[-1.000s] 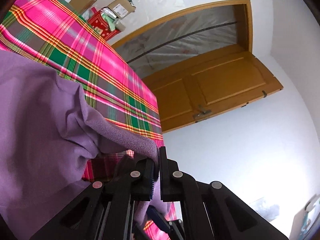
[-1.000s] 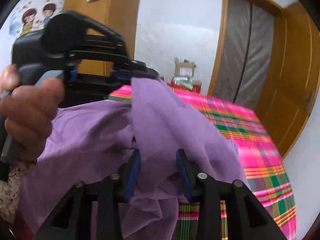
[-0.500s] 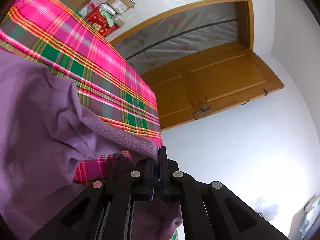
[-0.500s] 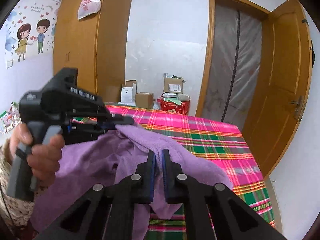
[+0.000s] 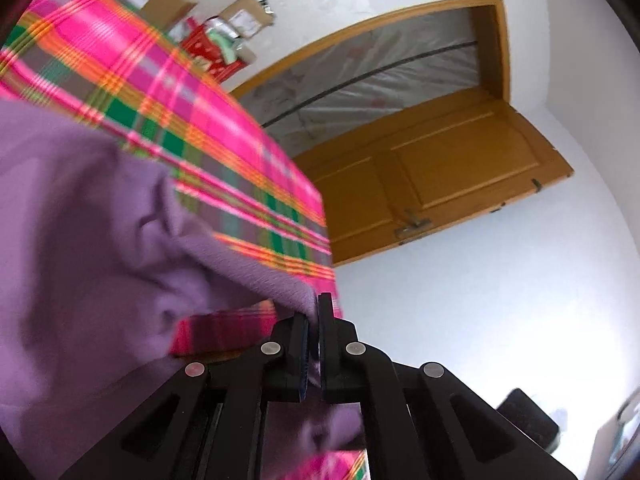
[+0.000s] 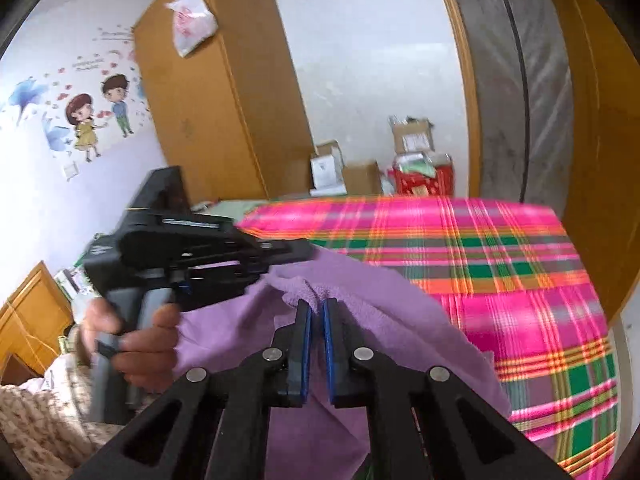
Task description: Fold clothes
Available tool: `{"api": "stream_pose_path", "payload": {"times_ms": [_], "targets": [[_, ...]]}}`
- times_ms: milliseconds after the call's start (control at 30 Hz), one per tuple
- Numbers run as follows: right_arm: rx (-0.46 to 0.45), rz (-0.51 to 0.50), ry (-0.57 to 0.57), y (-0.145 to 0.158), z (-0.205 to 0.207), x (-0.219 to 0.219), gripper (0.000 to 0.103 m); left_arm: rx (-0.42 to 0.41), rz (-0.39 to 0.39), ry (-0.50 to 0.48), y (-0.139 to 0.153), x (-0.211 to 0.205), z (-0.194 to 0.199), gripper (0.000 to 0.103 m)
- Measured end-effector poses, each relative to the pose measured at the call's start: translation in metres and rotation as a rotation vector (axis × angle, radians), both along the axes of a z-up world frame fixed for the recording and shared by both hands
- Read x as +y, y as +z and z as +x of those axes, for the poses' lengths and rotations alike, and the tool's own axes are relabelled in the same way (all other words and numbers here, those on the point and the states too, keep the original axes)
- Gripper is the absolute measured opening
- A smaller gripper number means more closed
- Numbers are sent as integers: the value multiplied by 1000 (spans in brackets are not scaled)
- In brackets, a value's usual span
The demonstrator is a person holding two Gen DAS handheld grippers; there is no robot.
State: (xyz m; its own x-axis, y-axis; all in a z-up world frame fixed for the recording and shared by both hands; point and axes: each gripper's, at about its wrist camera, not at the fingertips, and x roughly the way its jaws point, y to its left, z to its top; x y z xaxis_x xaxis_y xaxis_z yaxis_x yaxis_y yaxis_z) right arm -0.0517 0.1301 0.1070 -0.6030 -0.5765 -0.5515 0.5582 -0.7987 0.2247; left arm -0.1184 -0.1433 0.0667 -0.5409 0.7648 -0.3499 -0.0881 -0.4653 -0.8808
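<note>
We hold the purple garment (image 6: 352, 344) in both tools, lifted above the bed with the pink plaid cover (image 6: 500, 264). The left gripper (image 5: 313, 320) has its fingers clenched on a thick rolled edge of the cloth; the right gripper (image 6: 317, 312) likewise has its fingers pinched shut on a fold of the same cloth, with fabric passing down between them. Handling judgement: the material looks soft, fleecy and light, drapes freely, bunches into loose creases and holds no shape of its own. It should not slip readily from the pads, but a pinch on a single layer may let the rest sag and twist. We judge that the best holds are on hems or corners, well apart, so the cloth hangs flat between the two tools. View comparison: the left wrist camera shows the garment filling the 9 o'clock side, the bed cover running from 11 o'clock toward the centre, and the wooden door (image 5: 440, 184) at 2 o'clock; it does not show the other tool. The right wrist camera shows the left tool and the person's hand (image 6: 132, 344) at 9 o'clock, both grip points near each other, and a wardrobe (image 6: 216, 120) at 11 o'clock. How far the folding stands we cannot tell.
</note>
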Motion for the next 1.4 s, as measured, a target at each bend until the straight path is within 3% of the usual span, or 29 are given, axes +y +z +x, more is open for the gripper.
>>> {"api": "stream_pose_path", "payload": {"times_ms": [233, 367, 567, 633, 667, 733, 800, 900, 1067, 1167, 1267, 1400], "targets": [[-107, -91, -8, -23, -28, 0, 6, -32, -15, 10, -17, -10, 10, 3], [-228, -212, 5, -40, -58, 7, 6, -3, -44, 0, -15, -11, 22, 16], [-403, -355, -31, -70, -97, 15, 6, -11, -84, -5, -22, -13, 40, 17], [-407, -383, -29, -71, -100, 17, 6, -15, -88, -15, -25, -9, 41, 18], [-409, -397, -28, -71, -101, 18, 6, -17, -88, -22, -27, -7, 41, 27], [-406, -400, -27, -71, -99, 18, 6, -23, -71, -60, -31, 2, 40, 33], [-391, -389, -25, -69, -95, 18, 6, -29, -55, -96, -36, 11, 39, 33], [-349, -349, -16, -67, -85, 19, 6, -41, -106, -125, -41, 23, 35, 33], [-281, -282, -3, -62, -69, 20, 8, -65, -114, -134, -51, 33, 33, 33], [-240, -242, 5, -60, -60, 21, 12, -53, -138, -124, -49, 33, 34, 15], [-212, -202, 12, -62, -46, 24, 27, -46, -146, -100, -49, 30, 36, 11], [-183, -148, 21, -68, -24, 29, 33, -60, -144, -99, -53, 29, 37, 11]]}}
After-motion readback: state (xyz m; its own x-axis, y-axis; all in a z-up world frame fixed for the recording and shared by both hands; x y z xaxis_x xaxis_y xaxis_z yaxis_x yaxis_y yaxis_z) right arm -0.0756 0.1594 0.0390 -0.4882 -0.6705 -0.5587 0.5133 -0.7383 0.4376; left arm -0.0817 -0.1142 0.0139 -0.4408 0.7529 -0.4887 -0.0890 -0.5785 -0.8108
